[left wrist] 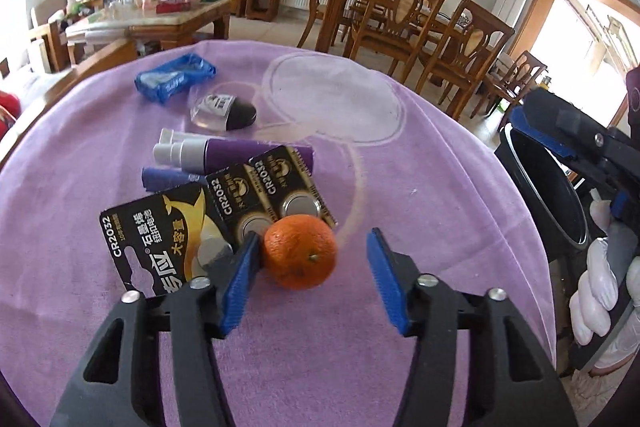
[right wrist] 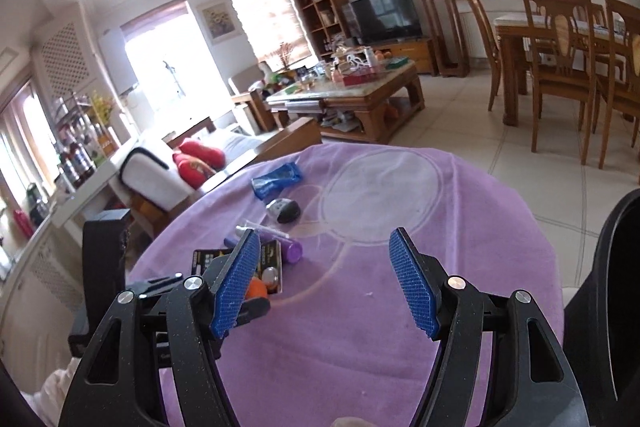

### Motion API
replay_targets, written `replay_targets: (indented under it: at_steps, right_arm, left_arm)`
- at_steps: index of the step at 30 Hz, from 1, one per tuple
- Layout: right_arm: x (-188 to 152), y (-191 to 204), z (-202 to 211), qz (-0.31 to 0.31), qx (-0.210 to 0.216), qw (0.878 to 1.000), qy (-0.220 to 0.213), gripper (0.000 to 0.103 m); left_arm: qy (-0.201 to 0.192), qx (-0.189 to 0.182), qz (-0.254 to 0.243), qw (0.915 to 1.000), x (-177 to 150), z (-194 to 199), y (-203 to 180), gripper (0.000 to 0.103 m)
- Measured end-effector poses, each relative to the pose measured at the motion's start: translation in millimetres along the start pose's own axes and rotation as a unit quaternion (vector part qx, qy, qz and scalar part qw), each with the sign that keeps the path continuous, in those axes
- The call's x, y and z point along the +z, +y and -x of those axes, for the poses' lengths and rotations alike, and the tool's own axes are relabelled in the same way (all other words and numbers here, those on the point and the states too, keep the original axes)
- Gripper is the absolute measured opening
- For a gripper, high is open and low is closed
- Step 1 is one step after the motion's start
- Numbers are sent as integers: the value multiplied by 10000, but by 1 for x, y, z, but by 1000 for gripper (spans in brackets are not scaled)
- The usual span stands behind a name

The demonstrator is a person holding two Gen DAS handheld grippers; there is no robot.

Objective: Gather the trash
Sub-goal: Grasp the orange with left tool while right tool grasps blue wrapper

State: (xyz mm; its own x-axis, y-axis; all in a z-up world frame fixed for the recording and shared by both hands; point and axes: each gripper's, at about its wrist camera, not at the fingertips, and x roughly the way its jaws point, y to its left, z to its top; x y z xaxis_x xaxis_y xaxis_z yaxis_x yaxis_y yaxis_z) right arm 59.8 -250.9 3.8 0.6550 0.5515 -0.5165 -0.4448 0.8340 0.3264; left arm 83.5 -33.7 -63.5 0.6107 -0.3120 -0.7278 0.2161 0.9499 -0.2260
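Note:
A small orange (left wrist: 300, 251) lies on the purple tablecloth (left wrist: 440, 195). My left gripper (left wrist: 314, 241) is open around it, the left pad touching its side, the right pad apart. Beside it lie a black CR2032 battery card (left wrist: 192, 235), purple tubes (left wrist: 224, 155), a black and clear packet (left wrist: 226, 111) and a blue wrapper (left wrist: 174, 79). My right gripper (right wrist: 326, 247) is open and empty above the cloth, right of the pile; the orange (right wrist: 256, 289) shows behind its left finger. The right gripper also shows in the left wrist view (left wrist: 560, 131), over a black bin (left wrist: 552, 195).
The black bin stands off the table's right edge, also in the right wrist view (right wrist: 616, 267). Beyond the table are wooden dining chairs (left wrist: 400, 15), a cluttered coffee table (right wrist: 352, 91) and a sofa (right wrist: 168, 171). A pale circle pattern (left wrist: 336, 95) marks the cloth.

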Motion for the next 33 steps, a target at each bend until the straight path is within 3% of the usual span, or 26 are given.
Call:
replay_targets:
  at_steps: [2,10,18,24,33]
  right_arm:
    - [6,7,-13,100,22,9999,78,67]
    - [44,51,-93,682,130,9961,537,67]
    - [76,78,-208,353,486,9855,1588,67]
    - [84,86,-278,35,178,9730,2302,67]
    - [91,102,-325,62,-111,9706,2402,67]
  left_arm:
    - [-61,11,22,10000,-1,1,5,37]
    - [-338,-328,342,9983,-8,13,22,35]
    - [-859,-234,922,9918,-8,37,49,35]
    - [-893,-236,1186,9886,-10,42,62,35]
    - [-968,-263,1394,9851,-14,49,69,36]
